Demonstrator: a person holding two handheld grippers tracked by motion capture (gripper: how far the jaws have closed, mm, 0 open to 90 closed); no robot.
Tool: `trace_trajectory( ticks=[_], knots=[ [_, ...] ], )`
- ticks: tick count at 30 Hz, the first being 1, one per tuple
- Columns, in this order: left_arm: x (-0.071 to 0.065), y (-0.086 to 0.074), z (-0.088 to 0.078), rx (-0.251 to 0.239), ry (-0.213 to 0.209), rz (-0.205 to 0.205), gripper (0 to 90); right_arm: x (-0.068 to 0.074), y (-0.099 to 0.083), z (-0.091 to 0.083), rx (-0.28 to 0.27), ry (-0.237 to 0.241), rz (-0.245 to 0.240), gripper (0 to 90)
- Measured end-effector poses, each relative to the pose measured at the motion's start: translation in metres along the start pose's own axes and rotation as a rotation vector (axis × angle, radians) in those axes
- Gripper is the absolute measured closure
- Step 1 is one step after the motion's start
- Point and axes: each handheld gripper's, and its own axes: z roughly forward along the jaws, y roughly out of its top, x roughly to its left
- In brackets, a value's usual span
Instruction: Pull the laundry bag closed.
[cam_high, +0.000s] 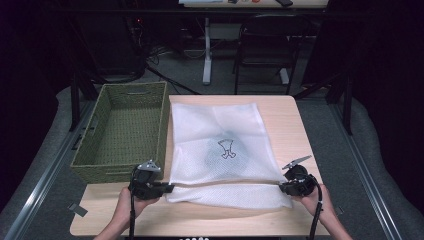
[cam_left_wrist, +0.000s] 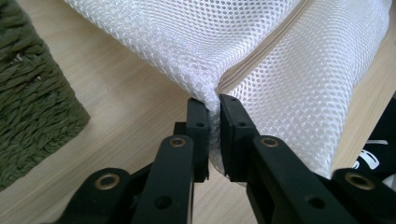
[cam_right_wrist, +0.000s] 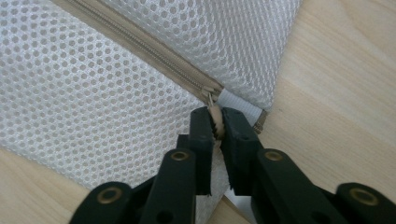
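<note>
Left gripper (cam_left_wrist: 212, 109) is clamping the white mesh zip bag's (cam_high: 215, 130) corner, right gripper (cam_right_wrist: 217, 122) is pinching its tan zipper pull (cam_right_wrist: 215, 116); next is probably dragging it across steadily.

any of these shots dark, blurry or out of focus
High view: the table is lit, the room around it nearly black. Left gripper view: the mesh bag is crisp, the green basket soft. Right gripper view: the zipper is sharp, no glare.

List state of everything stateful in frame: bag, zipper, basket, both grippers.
Mesh laundry bag: flat on the table, something grey and round inside.
Zipper: closed, slider at the right-hand end.
Zipper pull: pinched between the right gripper's jaws.
Woven basket: upright, empty.
Left gripper: shut on the bag's mesh corner.
Right gripper: shut on the pull.
</note>
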Motion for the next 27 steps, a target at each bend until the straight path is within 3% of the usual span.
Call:
trace_trajectory(
  ticks=[1,2,4,7,8,9,13,18,22,27],
  knots=[
    [0.0,0.0,0.0,0.002,0.0,0.0,82.2,0.0,0.0,0.0,0.0,0.0,0.0,80.6],
    [0.0,0.0,-0.001,0.003,-0.006,0.0,77.7,0.0,-0.001,-0.001,-0.006,0.018,0.003,74.0],
    [0.0,-0.001,-0.003,0.003,-0.017,0.008,74.8,0.0,-0.001,-0.003,-0.008,0.024,0.001,69.4],
    [0.001,-0.002,-0.008,0.009,-0.022,0.008,61.4,0.001,-0.003,-0.009,-0.028,0.043,-0.008,57.1],
    [0.0,-0.003,-0.011,0.001,-0.016,-0.003,51.6,0.003,-0.004,-0.013,-0.052,0.057,-0.001,48.5],
    [0.0,-0.003,-0.011,0.001,-0.016,-0.003,47.6,0.003,-0.004,-0.013,-0.052,0.057,-0.001,48.5],
    [-0.001,-0.003,-0.019,-0.02,-0.007,0.001,39.4,0.008,-0.004,-0.022,-0.082,0.064,-0.016,33.8],
    [-0.005,-0.004,-0.034,-0.05,0.012,0.016,29.8,0.018,-0.003,-0.038,-0.152,0.08,-0.026,23.8],
    [-0.009,-0.008,-0.047,-0.061,0.027,0.028,24.8,0.03,-0.002,-0.053,-0.219,0.078,-0.062,16.0],
    [-0.017,-0.015,-0.063,-0.071,0.066,0.044,20.9,0.041,-0.005,-0.065,-0.256,0.081,-0.062,12.8]
  ],
)
